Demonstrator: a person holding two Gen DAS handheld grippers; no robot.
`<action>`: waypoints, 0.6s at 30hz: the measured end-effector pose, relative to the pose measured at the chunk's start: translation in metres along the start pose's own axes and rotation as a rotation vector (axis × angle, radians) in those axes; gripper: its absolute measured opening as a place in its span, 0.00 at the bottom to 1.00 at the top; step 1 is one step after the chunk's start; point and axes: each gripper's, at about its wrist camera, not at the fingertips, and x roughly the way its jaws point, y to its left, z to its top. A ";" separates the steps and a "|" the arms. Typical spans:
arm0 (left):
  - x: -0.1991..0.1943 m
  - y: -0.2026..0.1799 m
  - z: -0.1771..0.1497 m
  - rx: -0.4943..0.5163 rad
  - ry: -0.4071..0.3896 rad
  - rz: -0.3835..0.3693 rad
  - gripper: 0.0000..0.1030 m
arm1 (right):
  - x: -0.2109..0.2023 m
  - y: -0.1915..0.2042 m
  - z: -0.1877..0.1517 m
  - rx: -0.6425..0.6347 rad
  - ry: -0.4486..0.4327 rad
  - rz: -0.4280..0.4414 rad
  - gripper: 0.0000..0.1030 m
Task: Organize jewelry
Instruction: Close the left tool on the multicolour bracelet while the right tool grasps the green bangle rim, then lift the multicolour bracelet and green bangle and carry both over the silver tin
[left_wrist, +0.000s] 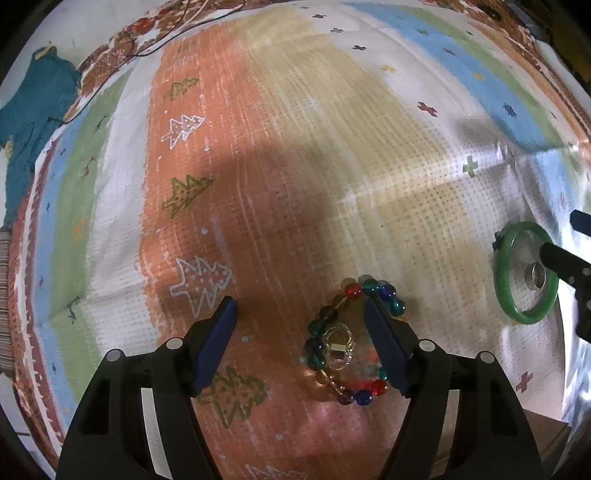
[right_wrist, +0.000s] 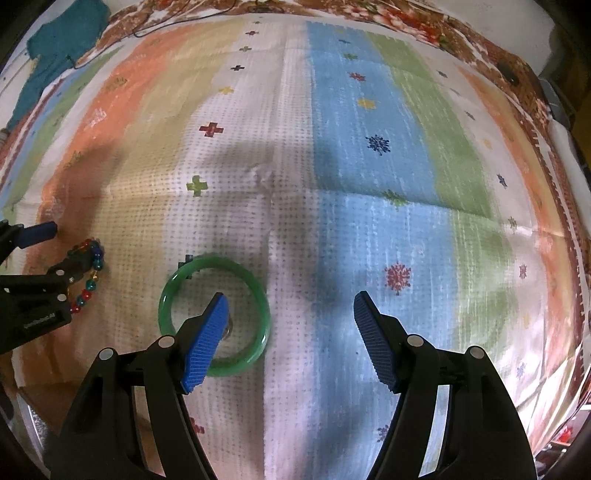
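Left wrist view: the left gripper (left_wrist: 300, 308) hangs with its jaws spread wide over the striped cloth (left_wrist: 332, 122), clamped on nothing. The beaded bracelet (left_wrist: 351, 339) lies on the cloth, its right side under the right-hand finger, a small clear ring (left_wrist: 338, 349) inside its loop.
Same view, right edge: the green bangle (left_wrist: 526, 273) lies flat with a small metal ring (left_wrist: 537, 275) inside, one dark finger of the other tool over it.
Right wrist view: the right gripper (right_wrist: 291, 304) has its jaws wide apart and empty; its left finger sits over the bangle's opening, the right one well clear.
Progress: nothing lifted or sorted yet, by my reading; every piece remains.
Only here: the clear ring shows in the left view alone; no tray or box shows in either.
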 end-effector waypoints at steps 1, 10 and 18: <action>0.001 0.003 0.001 -0.009 0.002 -0.009 0.69 | 0.001 0.000 0.001 0.000 0.001 -0.001 0.68; 0.008 0.020 0.010 -0.041 0.004 -0.007 0.33 | 0.008 0.004 0.001 -0.026 0.010 0.026 0.32; 0.005 0.030 0.000 -0.046 0.006 0.066 0.09 | 0.002 0.019 -0.005 -0.095 -0.019 0.008 0.10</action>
